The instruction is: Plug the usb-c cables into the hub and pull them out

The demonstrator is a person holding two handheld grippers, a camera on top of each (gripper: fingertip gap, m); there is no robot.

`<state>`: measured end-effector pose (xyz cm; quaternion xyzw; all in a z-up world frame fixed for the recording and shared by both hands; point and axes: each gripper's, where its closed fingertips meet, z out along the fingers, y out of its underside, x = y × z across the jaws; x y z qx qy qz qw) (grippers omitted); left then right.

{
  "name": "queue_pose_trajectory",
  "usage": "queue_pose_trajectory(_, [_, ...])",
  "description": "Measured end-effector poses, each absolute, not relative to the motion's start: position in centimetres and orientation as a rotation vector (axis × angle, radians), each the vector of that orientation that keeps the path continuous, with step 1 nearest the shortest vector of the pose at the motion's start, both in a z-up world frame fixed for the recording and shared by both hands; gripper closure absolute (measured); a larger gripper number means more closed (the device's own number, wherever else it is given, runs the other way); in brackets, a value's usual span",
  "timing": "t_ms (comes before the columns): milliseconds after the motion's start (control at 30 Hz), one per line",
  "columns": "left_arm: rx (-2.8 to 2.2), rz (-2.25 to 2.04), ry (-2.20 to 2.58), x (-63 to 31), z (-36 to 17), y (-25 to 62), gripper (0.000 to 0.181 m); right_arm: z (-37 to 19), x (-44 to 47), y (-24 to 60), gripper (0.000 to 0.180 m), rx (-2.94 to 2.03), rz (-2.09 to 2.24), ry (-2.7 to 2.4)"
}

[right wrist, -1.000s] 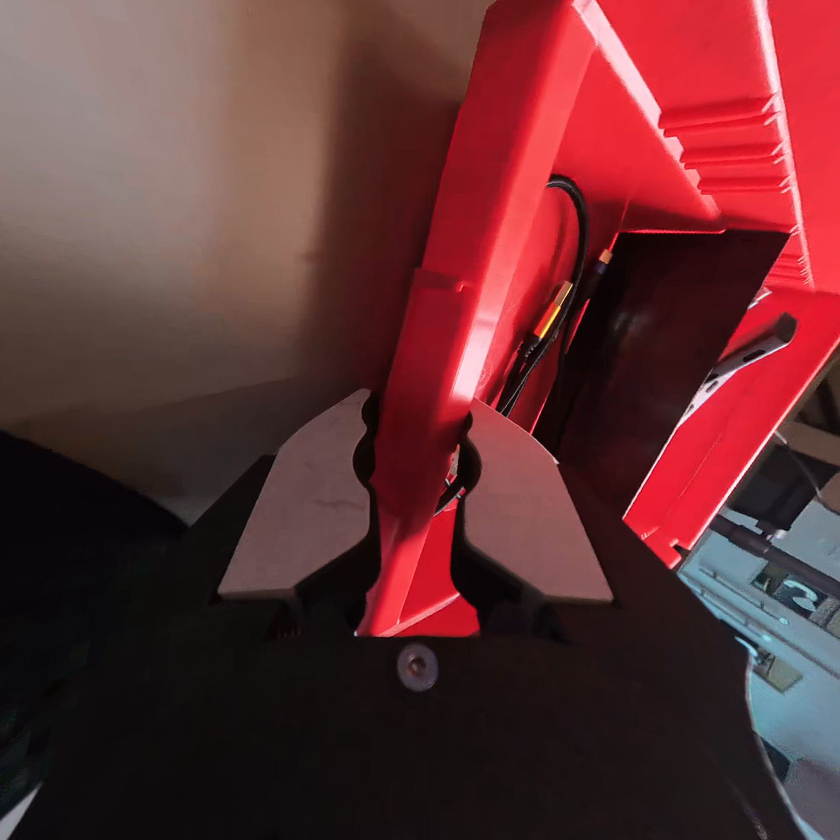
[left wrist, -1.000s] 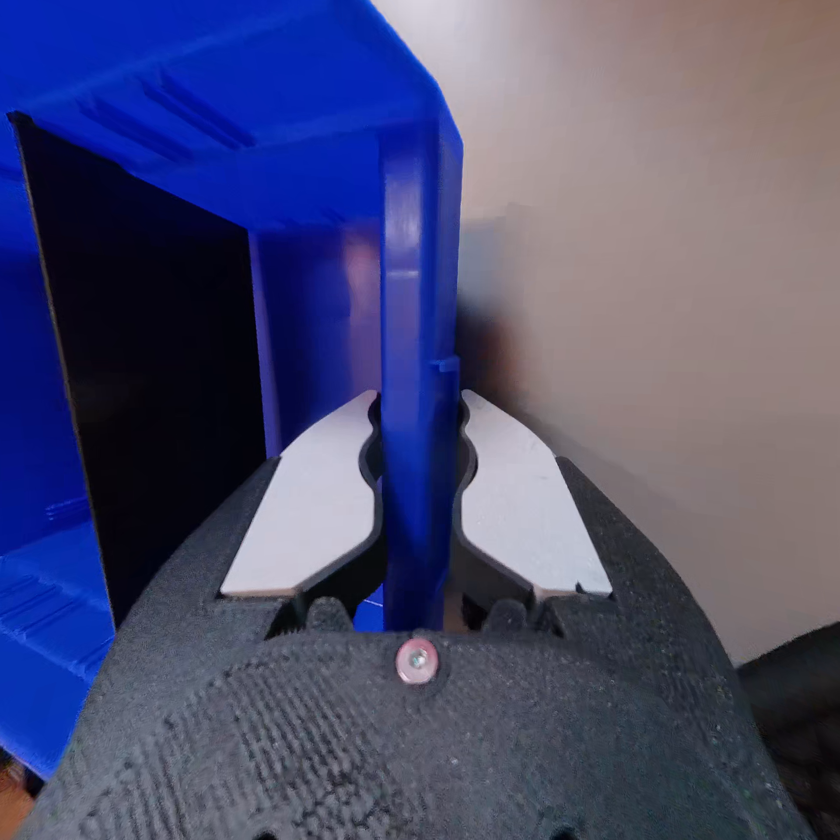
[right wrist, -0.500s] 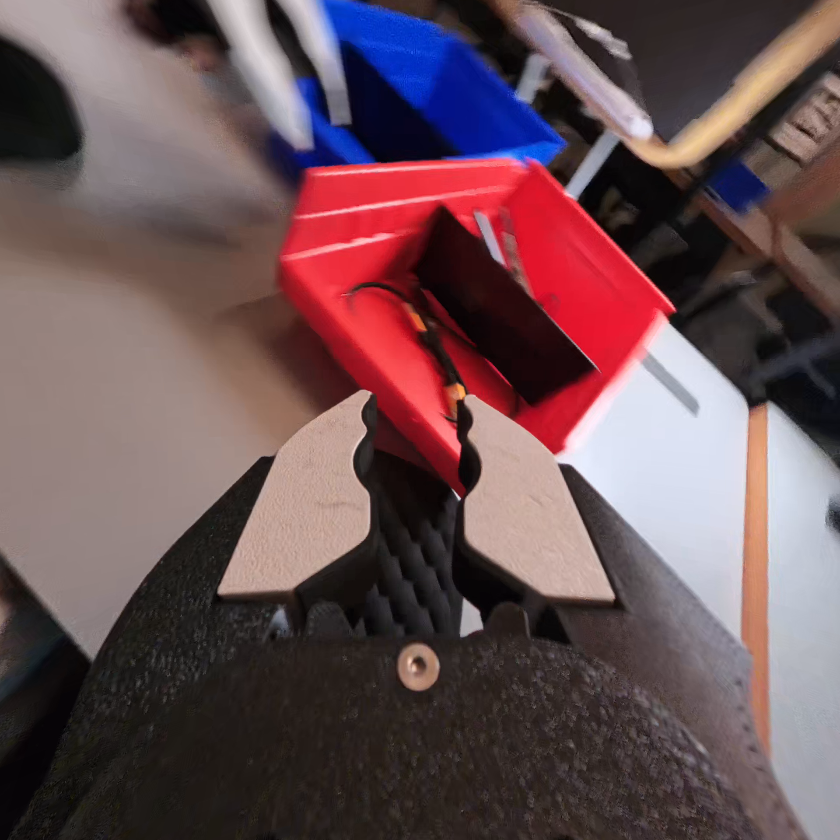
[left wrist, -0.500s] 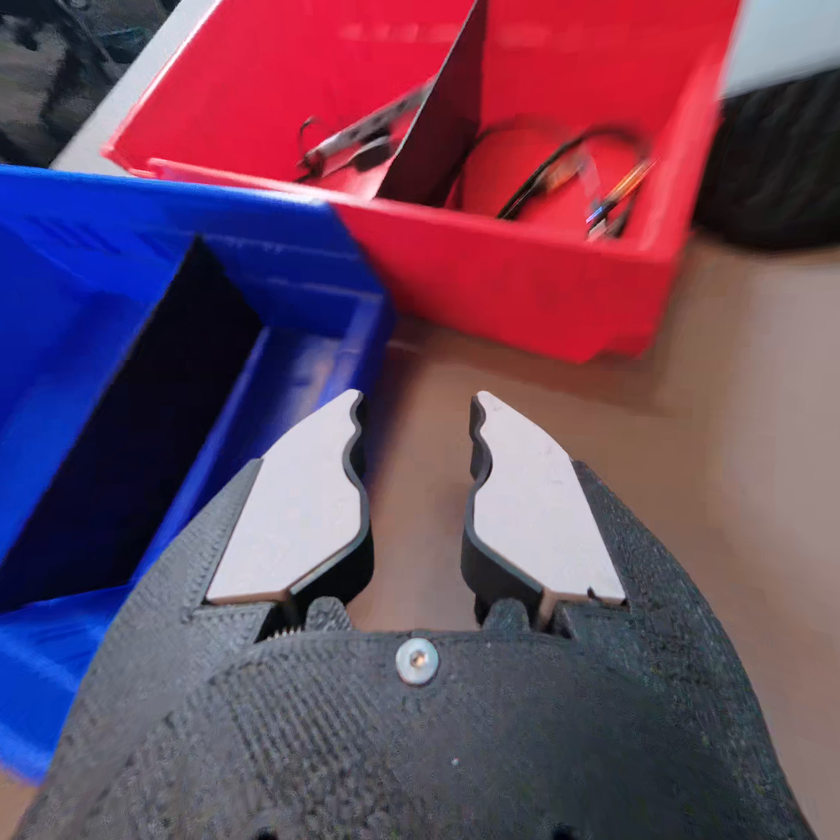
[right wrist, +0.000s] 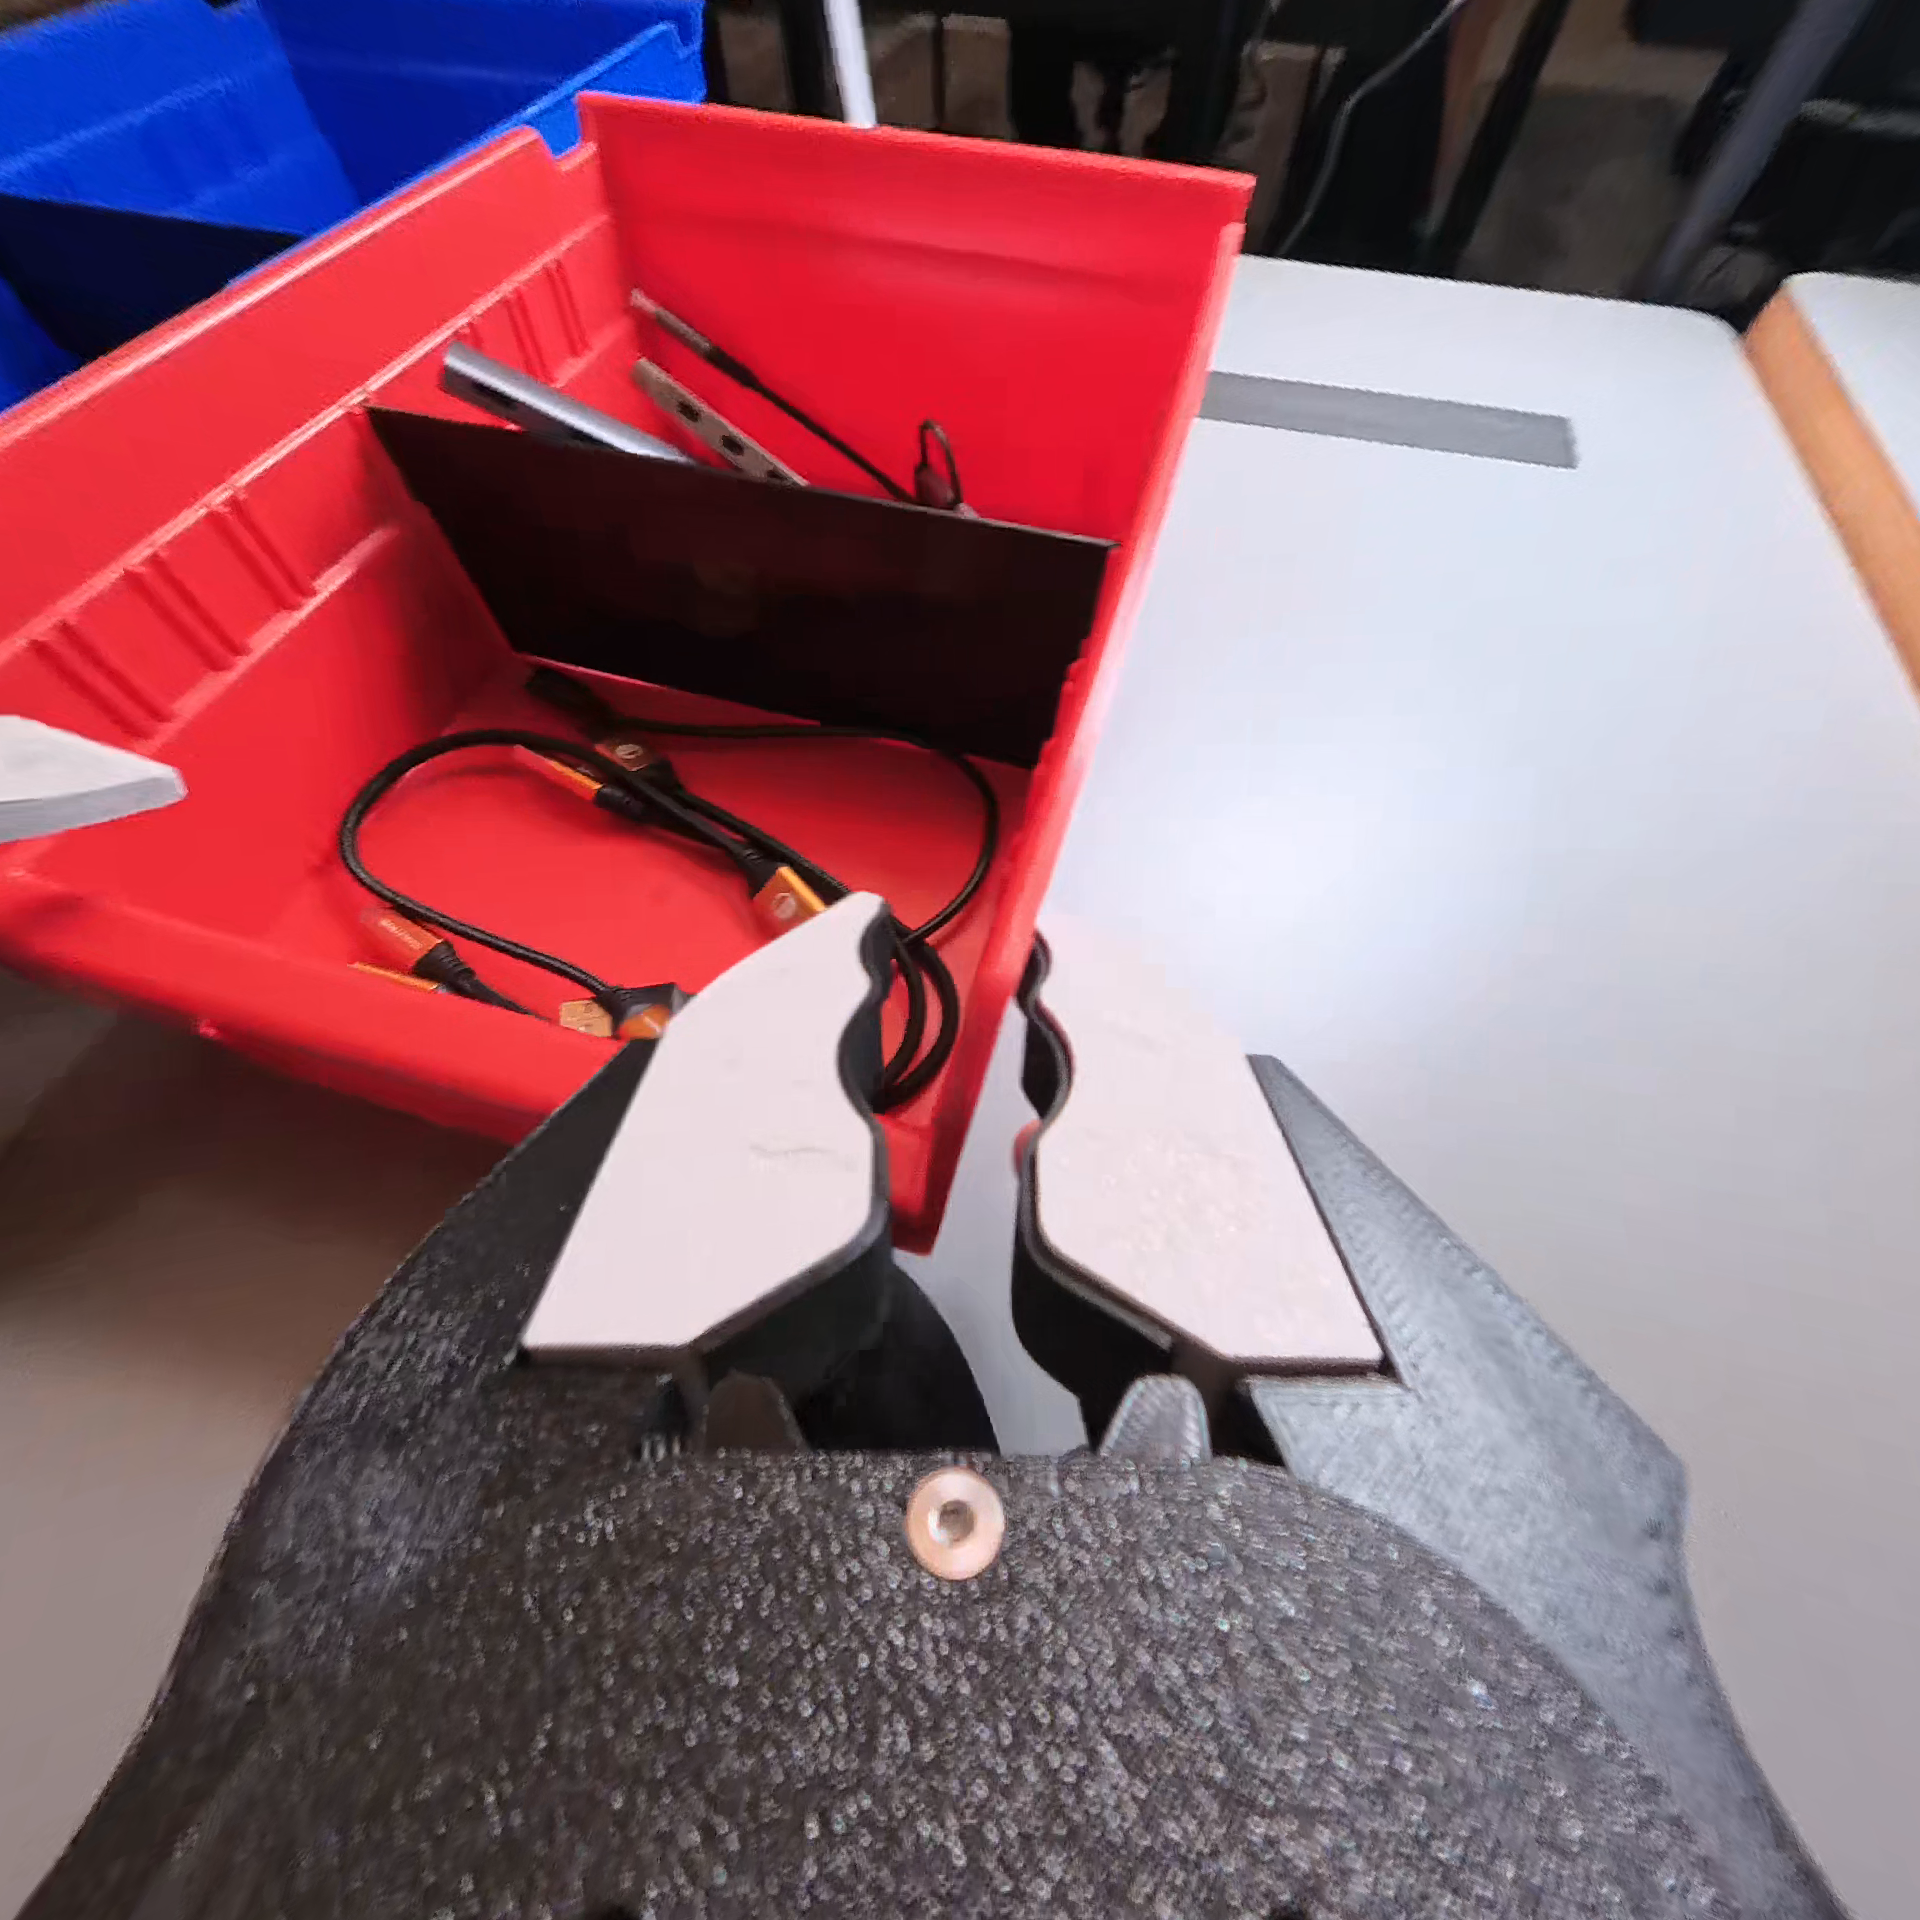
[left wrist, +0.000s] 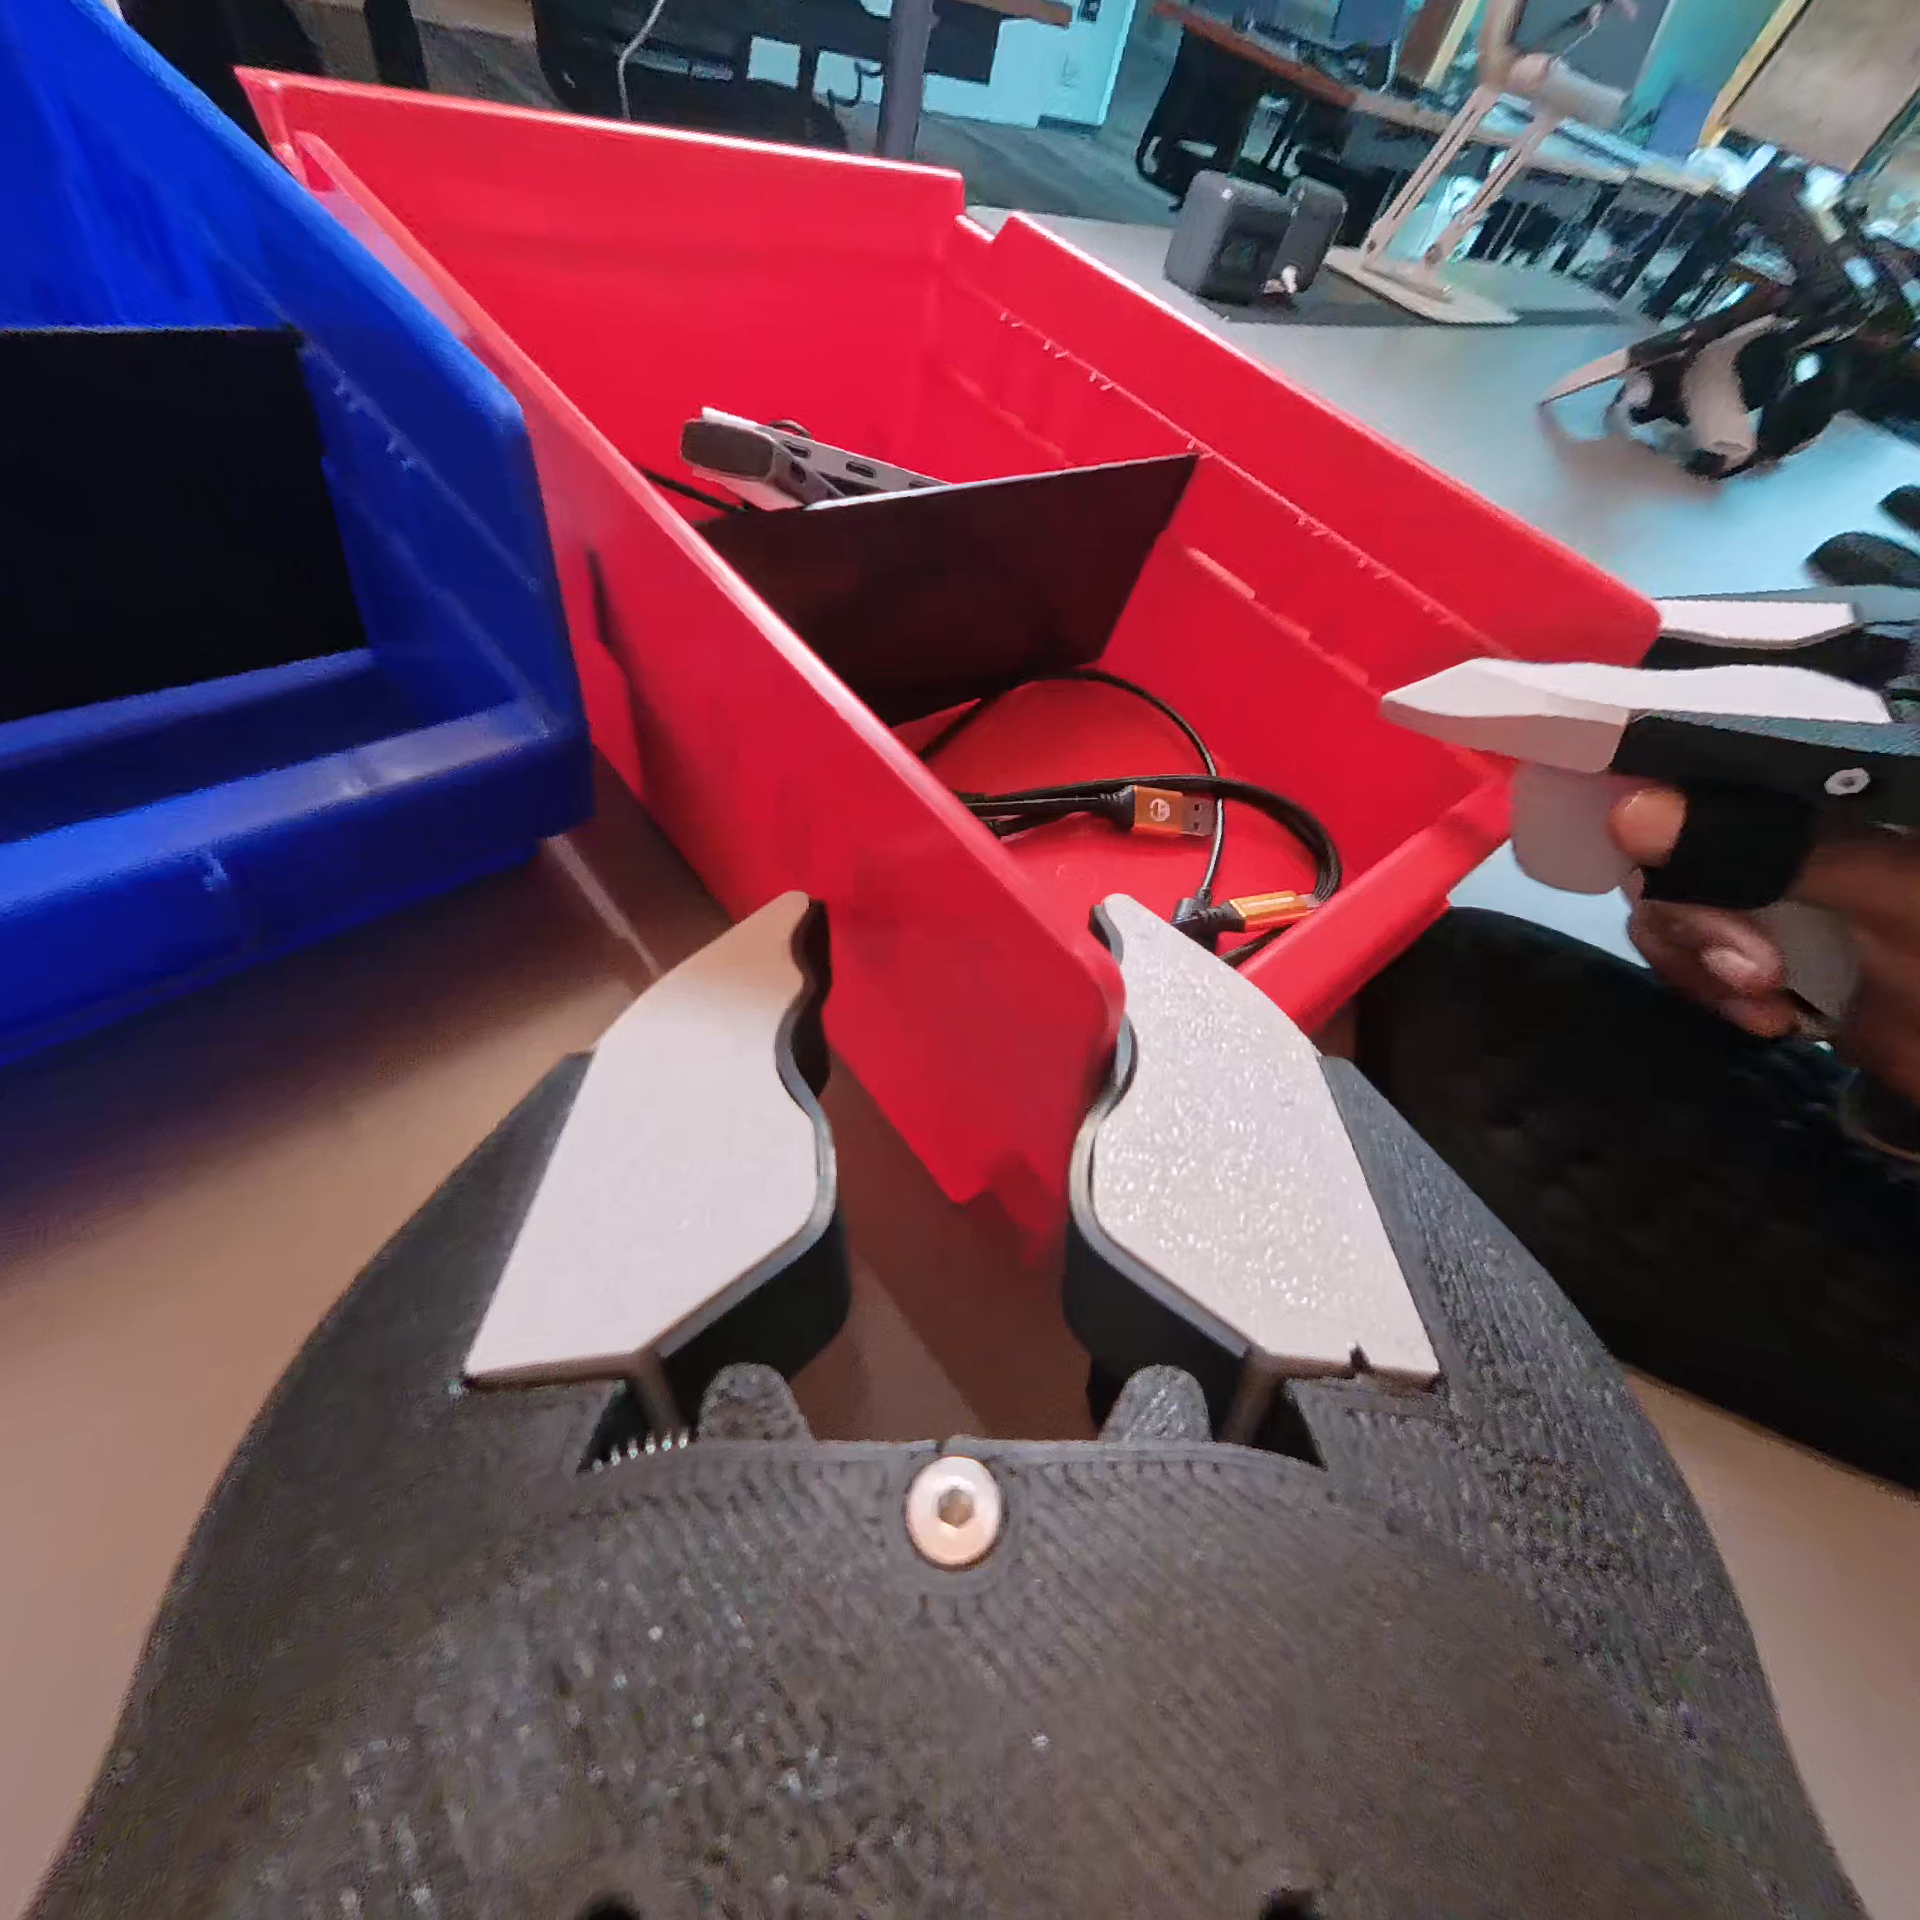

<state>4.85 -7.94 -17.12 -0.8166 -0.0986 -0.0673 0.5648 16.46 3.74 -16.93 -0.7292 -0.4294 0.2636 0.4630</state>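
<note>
A red bin (left wrist: 831, 312) (right wrist: 935, 260) stands on the table, split by a black divider (left wrist: 966, 561) (right wrist: 779, 613). Black usb-c cables with orange plugs (left wrist: 1164, 810) (right wrist: 779, 894) lie tangled in its near compartment. Grey hubs (left wrist: 769, 457) (right wrist: 540, 400) lie in the far compartment. My left gripper (left wrist: 956, 914) is open and empty, its fingers straddling the bin's near corner. My right gripper (right wrist: 956, 935) is open and empty, its fingers either side of the bin's right wall. It also shows in the left wrist view (left wrist: 1507, 707), held by a hand.
A blue bin (left wrist: 260, 727) (right wrist: 156, 135) with its own black divider stands left of the red one. A black foam pad (left wrist: 1610, 1143) lies at the right. The grey table (right wrist: 1455, 727) carries a strip of grey tape (right wrist: 1382, 421). Chairs and desks stand beyond.
A second ago my left gripper was shut on the blue bin's wall and my right on the red bin's wall. Both have let go, and the left now faces the red bin.
</note>
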Motion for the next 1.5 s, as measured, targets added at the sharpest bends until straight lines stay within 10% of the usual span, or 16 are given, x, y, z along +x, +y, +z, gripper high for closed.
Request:
queue_pose_trajectory(867, [-1.569, 0.238, -0.353, -7.5, -0.3, -22.5, 0.163, 2.0, 4.9, -10.8, 0.166, -1.247, 0.836, -1.028])
queue_pose_trajectory(1500, [-1.707, 0.479, -0.813, -25.7, -13.5, -38.6, 0.173, -14.9, -16.0, -23.1, 0.164, -1.391, 1.000, -1.456])
